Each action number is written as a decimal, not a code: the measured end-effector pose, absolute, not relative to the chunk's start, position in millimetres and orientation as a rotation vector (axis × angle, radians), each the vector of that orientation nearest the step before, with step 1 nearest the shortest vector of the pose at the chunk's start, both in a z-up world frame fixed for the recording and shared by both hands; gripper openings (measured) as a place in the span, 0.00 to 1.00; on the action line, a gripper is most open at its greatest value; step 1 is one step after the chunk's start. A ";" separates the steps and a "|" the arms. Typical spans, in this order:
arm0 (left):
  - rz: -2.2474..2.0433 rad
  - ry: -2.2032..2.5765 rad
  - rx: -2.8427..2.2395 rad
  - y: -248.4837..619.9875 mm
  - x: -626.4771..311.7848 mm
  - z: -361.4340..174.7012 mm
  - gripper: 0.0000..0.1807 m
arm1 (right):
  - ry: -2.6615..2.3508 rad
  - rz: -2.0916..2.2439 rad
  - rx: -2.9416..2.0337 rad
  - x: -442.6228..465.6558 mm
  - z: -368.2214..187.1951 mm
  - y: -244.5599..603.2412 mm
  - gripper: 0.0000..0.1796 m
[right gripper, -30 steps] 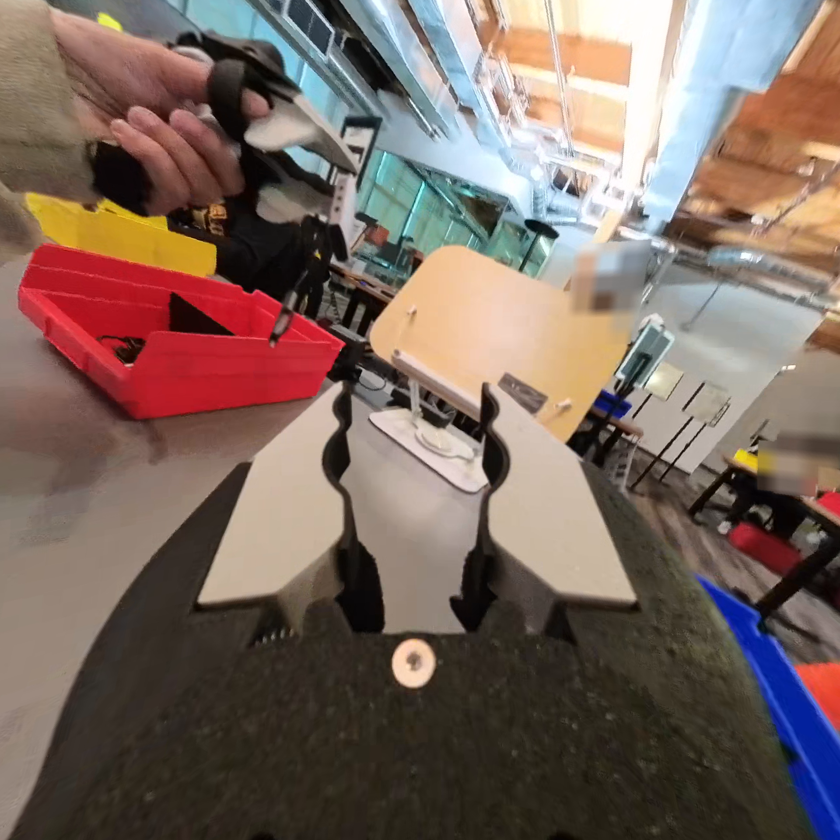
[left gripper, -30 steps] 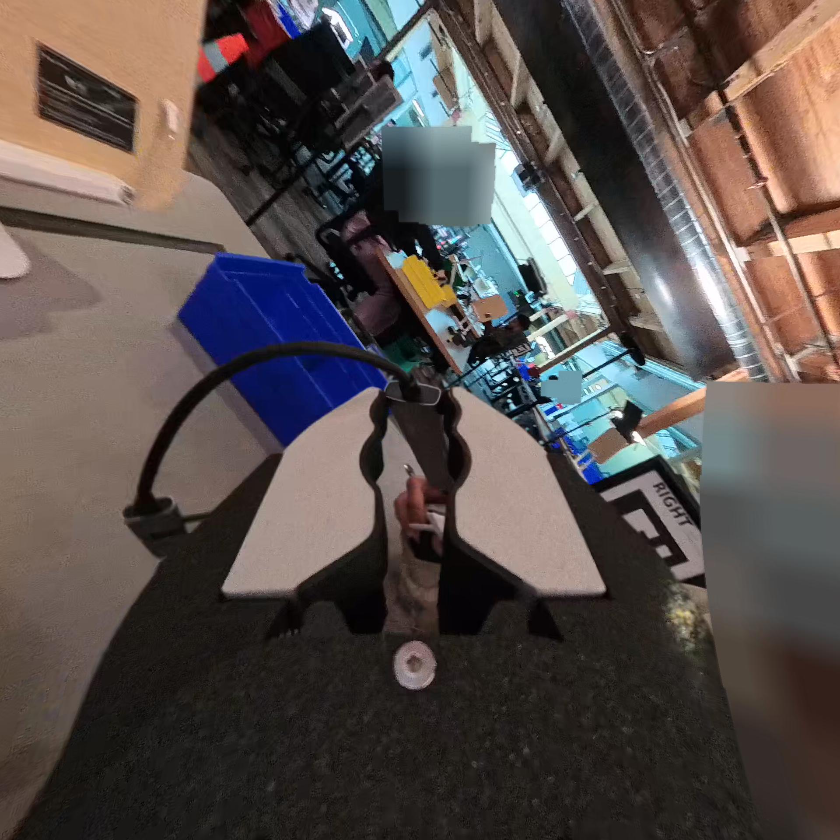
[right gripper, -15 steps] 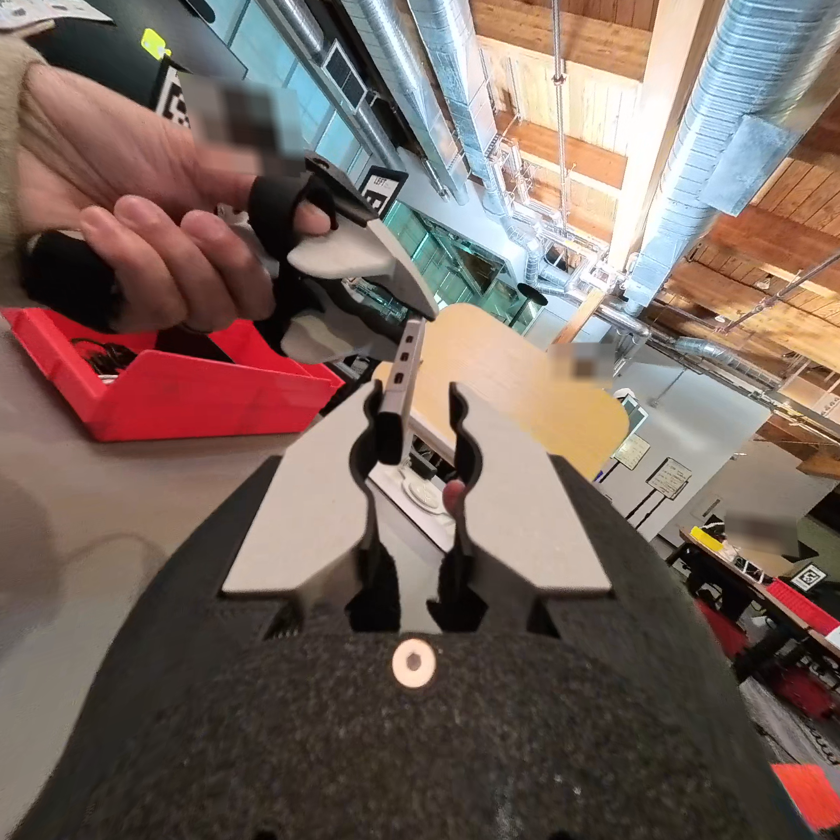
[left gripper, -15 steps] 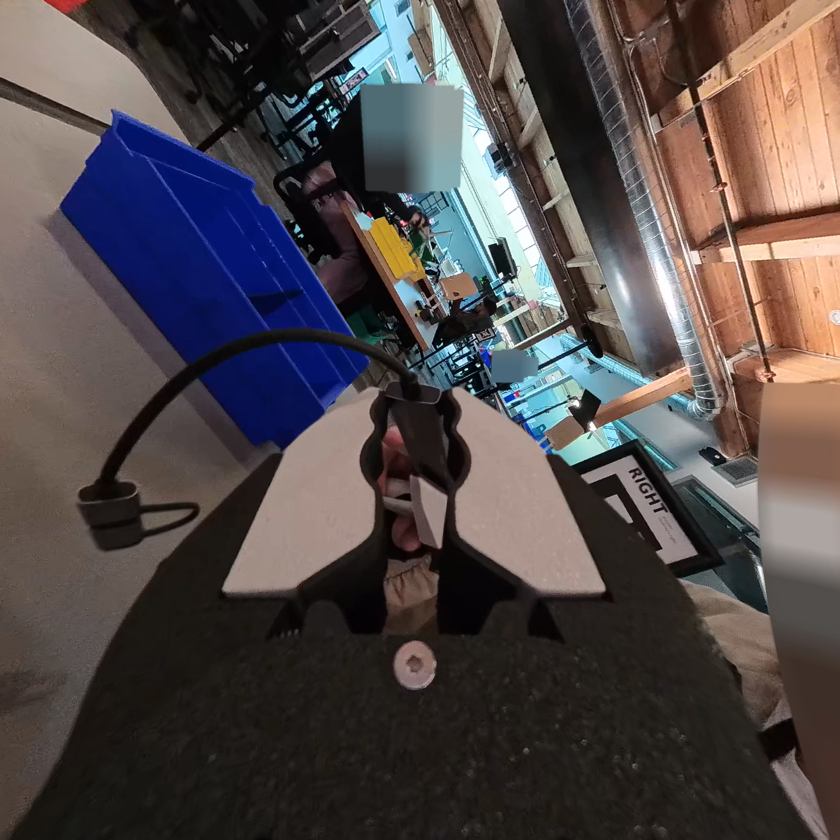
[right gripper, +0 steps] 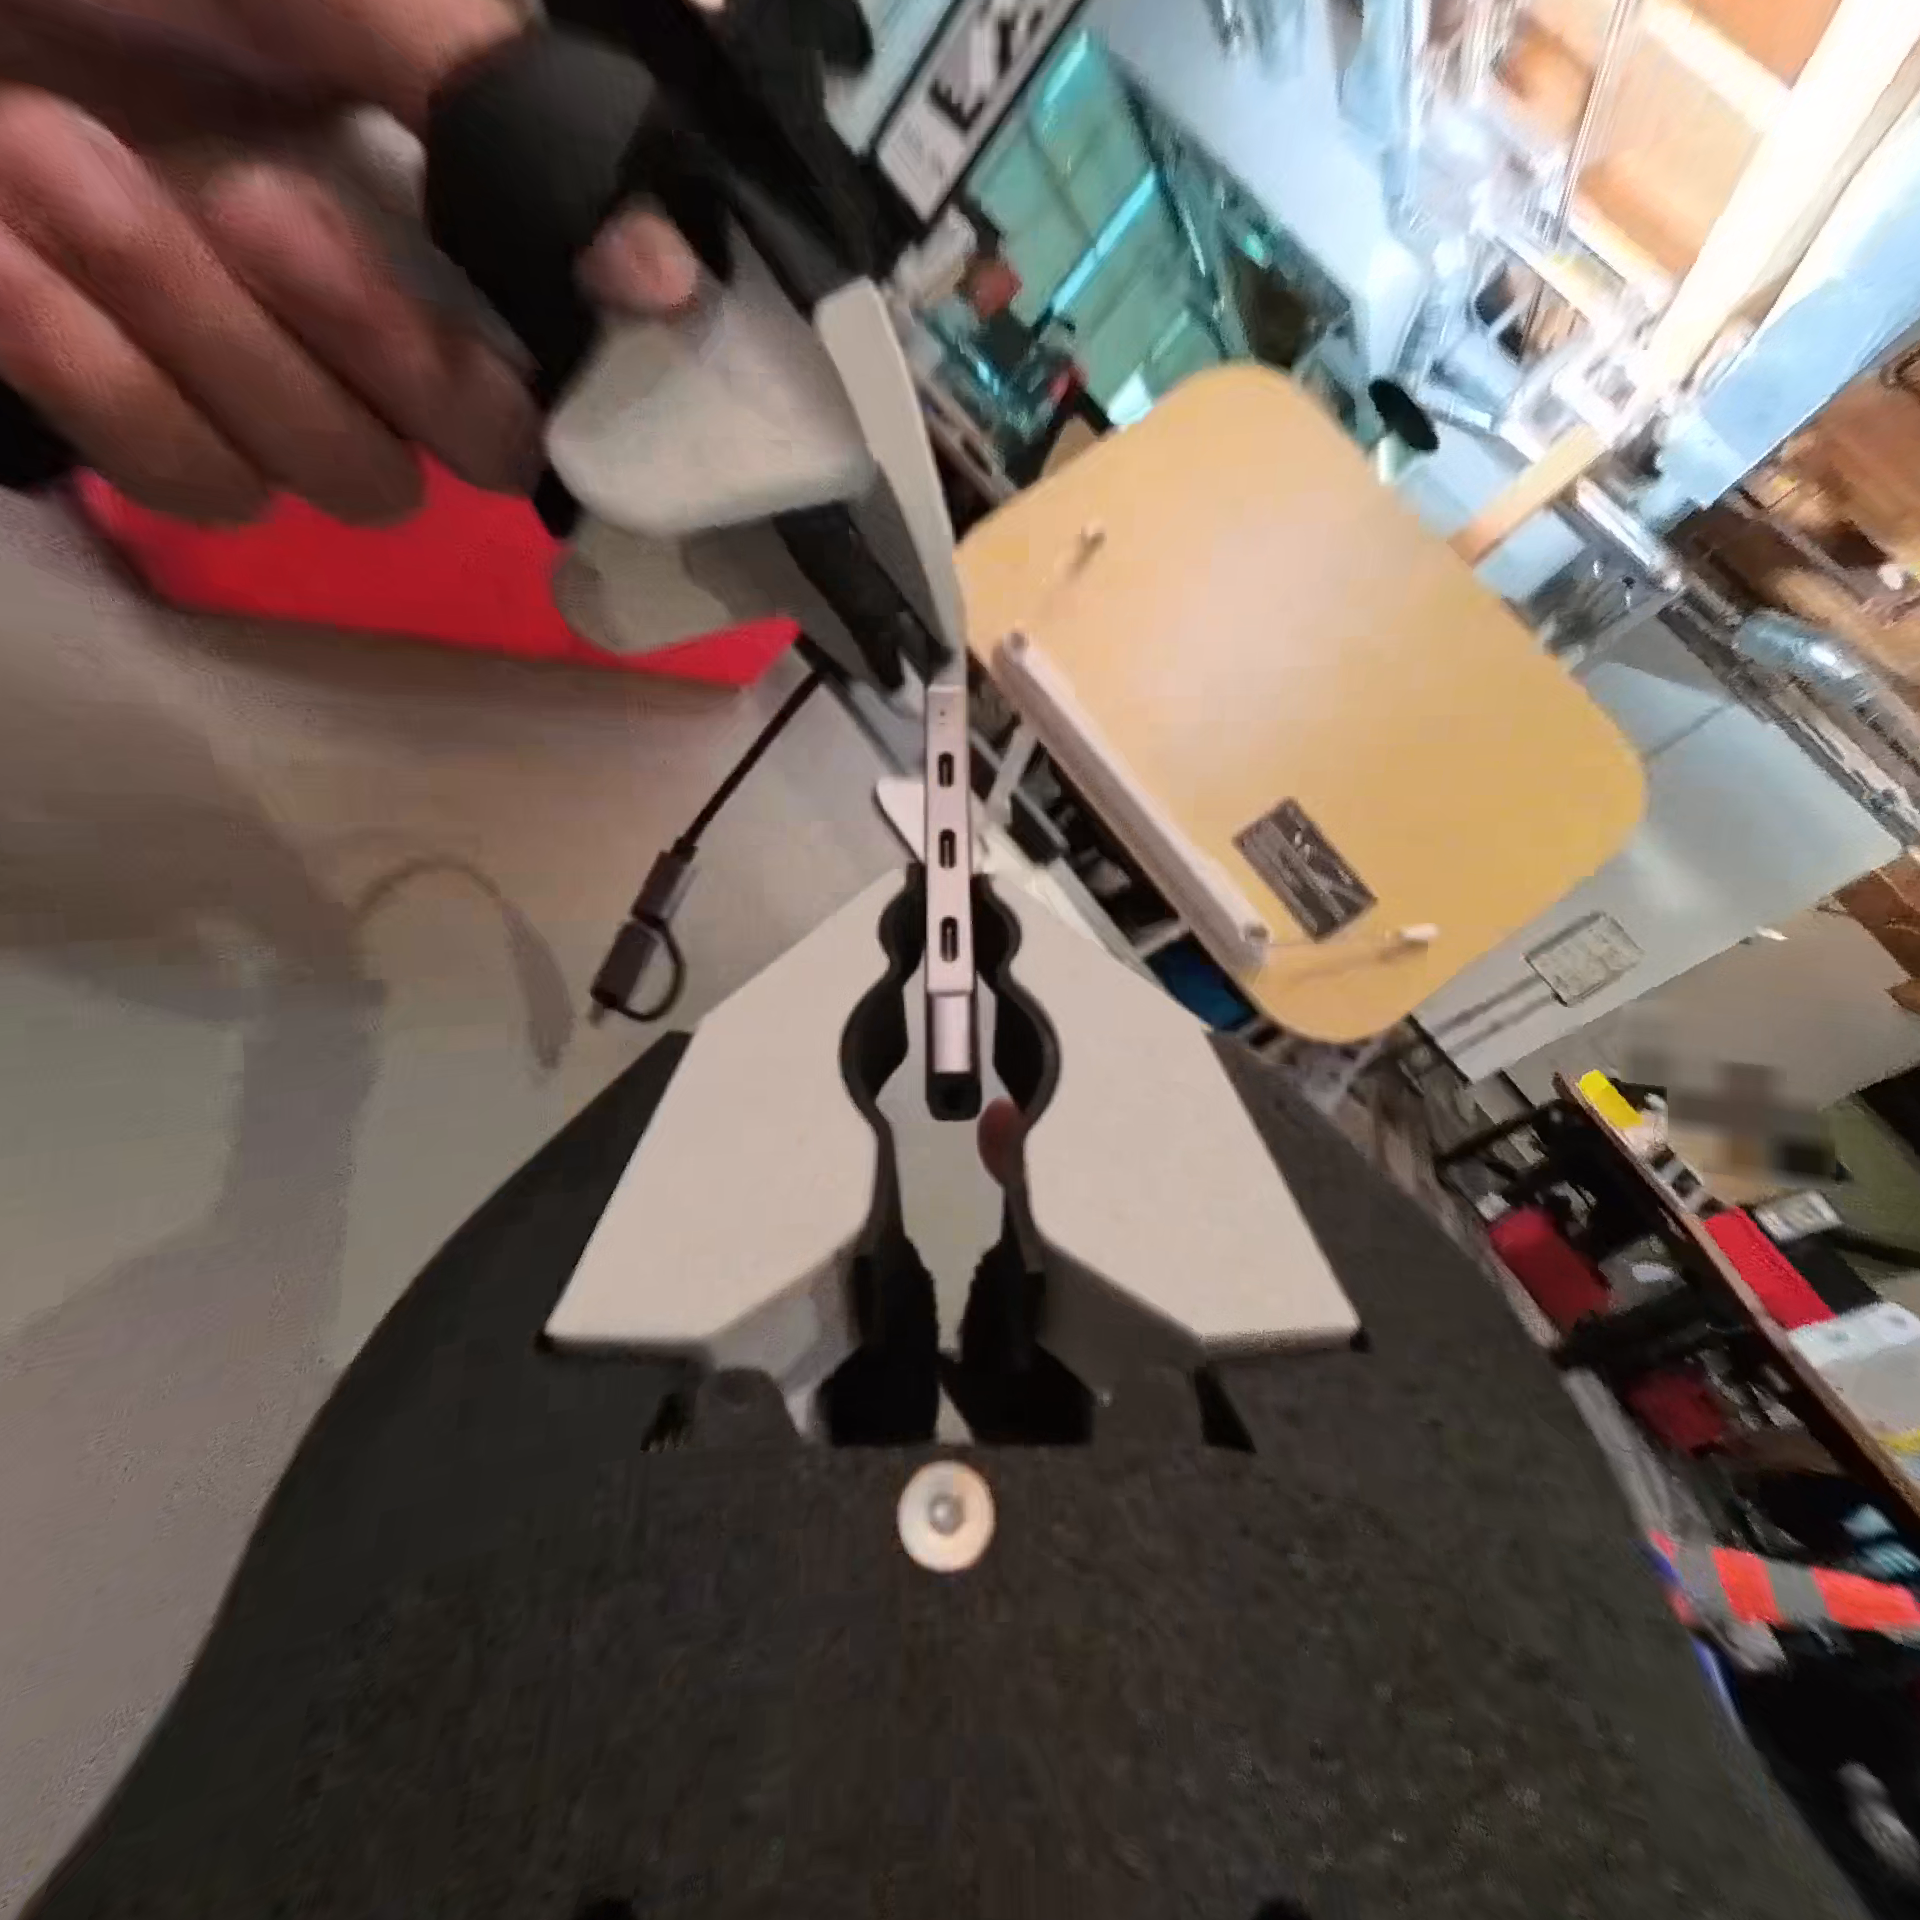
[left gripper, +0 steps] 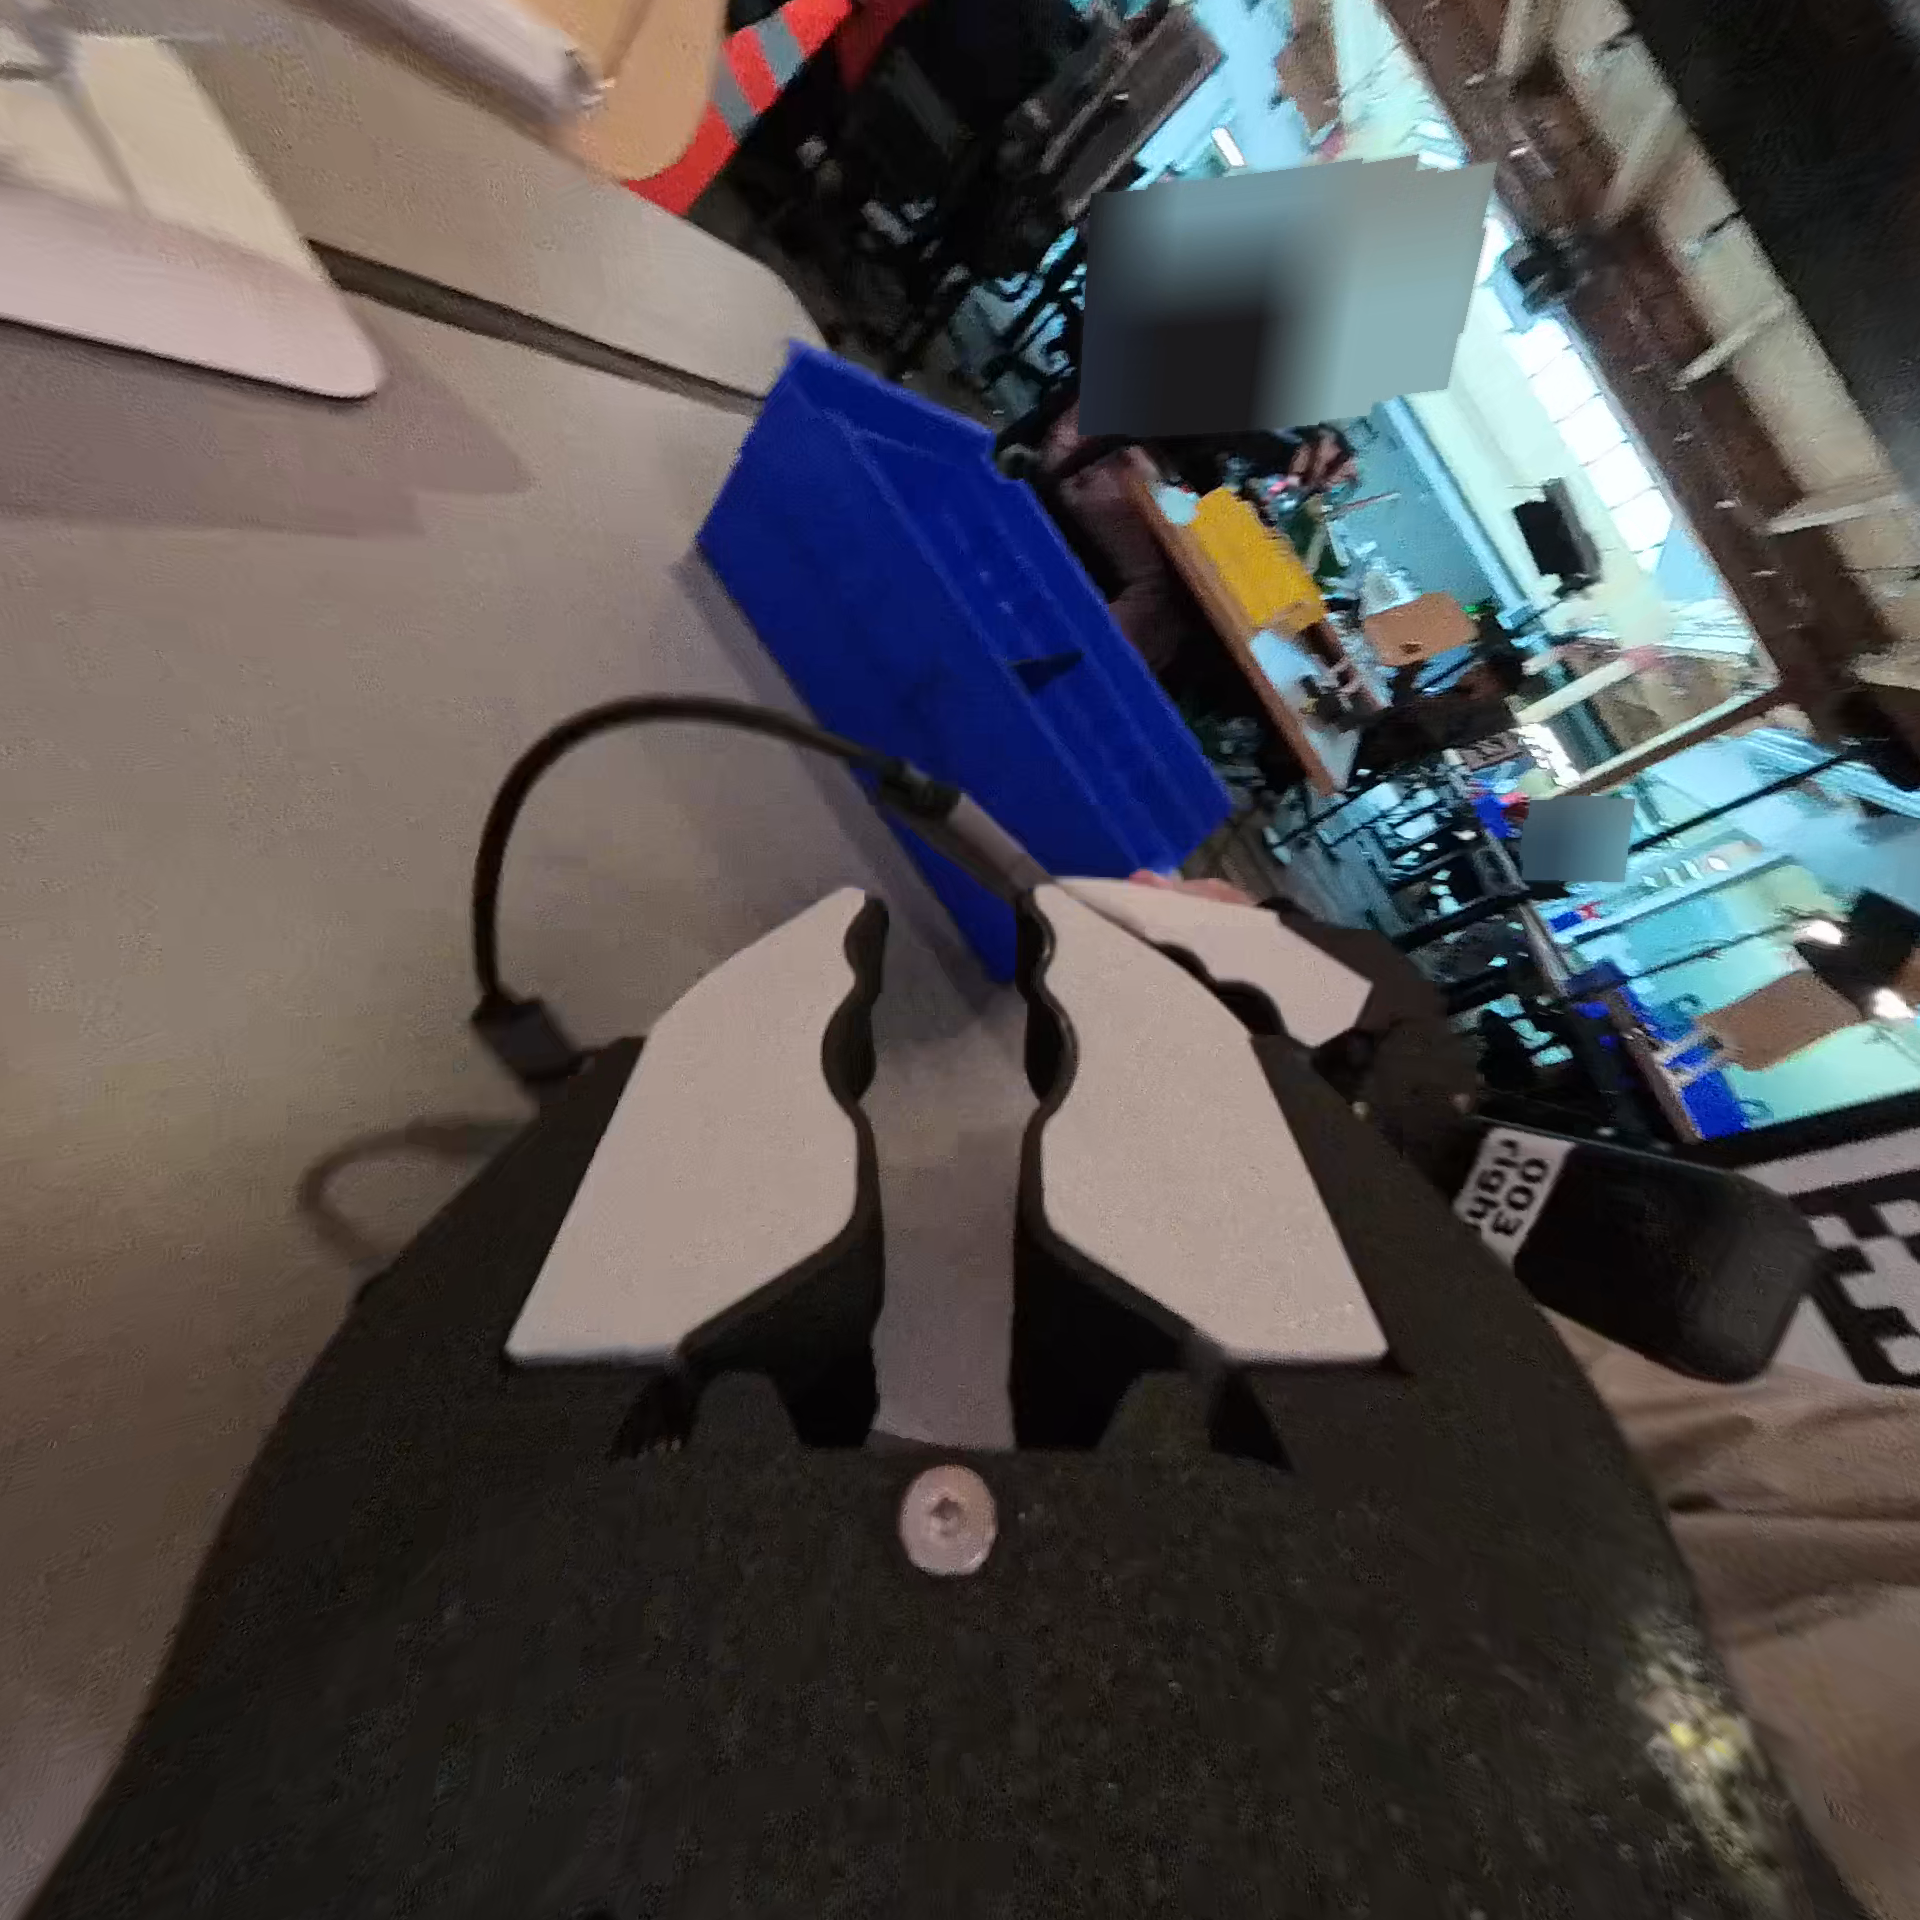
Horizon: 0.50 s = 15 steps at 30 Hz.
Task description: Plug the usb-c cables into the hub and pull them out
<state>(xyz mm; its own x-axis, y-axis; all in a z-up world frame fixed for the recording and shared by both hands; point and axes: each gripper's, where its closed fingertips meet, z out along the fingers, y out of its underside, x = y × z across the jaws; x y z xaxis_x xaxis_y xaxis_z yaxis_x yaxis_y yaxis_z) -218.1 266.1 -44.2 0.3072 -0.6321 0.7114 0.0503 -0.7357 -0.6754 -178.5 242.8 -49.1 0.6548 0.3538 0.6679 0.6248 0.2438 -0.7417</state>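
A slim grey USB-C hub (right gripper: 951, 831) with a row of ports on its edge stands upright between my right gripper's (right gripper: 948, 894) fingers, which are shut on its lower end. Its short black cable (right gripper: 743, 774) hangs to a plug (right gripper: 639, 951) just above the table. My left gripper (left gripper: 951, 899) is open and empty. The hub (left gripper: 971, 836) lies just past its right fingertip, and the cable (left gripper: 644, 712) loops down to the plug (left gripper: 525, 1039). In the right wrist view a hand holds the left gripper, whose fingers (right gripper: 717, 447) sit at the hub's upper end.
A blue bin (left gripper: 935, 644) stands on the grey table (left gripper: 208, 727) ahead of the left gripper. A red bin (right gripper: 343, 561) is at the left in the right wrist view. A white stand (left gripper: 156, 281) carries a tan board (right gripper: 1299, 675). The right gripper's fingers (left gripper: 1236, 956) show alongside.
The hub has passed from my left gripper to my right. The left jaws have opened off it and the right jaws have closed on it. Both grippers have tilted down toward the table.
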 end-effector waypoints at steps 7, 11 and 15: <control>-1.340 0.469 -2.086 226.2 -263.4 -85.1 0.16 | -1.150 -0.590 -1.458 -179.5 -105.7 324.0 0.05; -1.167 0.464 -2.091 172.5 -305.7 -90.3 0.16 | -1.372 -0.624 -1.432 -203.2 -133.3 351.0 0.05; -0.965 0.411 -2.070 130.1 -347.0 -112.6 0.16 | -1.468 -0.560 -1.553 -202.9 -161.0 356.8 0.05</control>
<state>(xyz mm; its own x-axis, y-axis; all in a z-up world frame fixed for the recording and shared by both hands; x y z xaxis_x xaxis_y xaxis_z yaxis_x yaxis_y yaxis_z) -347.0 130.1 -112.6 0.6565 -0.5699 0.4942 0.0386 -0.6290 -0.7765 -202.9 356.8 -161.0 0.1925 0.5418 0.8182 0.9491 0.1089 -0.2954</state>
